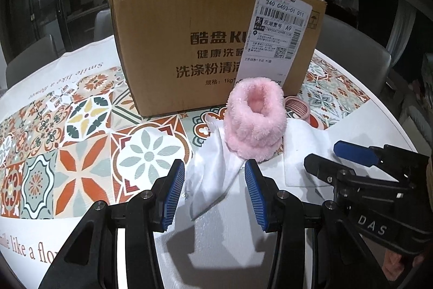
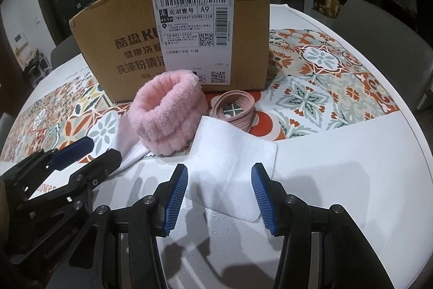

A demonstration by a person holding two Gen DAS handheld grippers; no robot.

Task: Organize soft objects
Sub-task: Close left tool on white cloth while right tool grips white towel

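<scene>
Pink fluffy band (image 1: 255,121) stands before box (image 1: 189,45) — both grippers (image 1: 215,191) (image 2: 219,195) gape, empty.

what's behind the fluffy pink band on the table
A brown cardboard box with a white shipping label stands right behind the fluffy pink band. The label's lower left corner is covered.

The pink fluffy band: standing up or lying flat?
Standing up. The pink fluffy band rests on its edge on the table, its hollow opening facing upward, in front of the cardboard box.
</scene>
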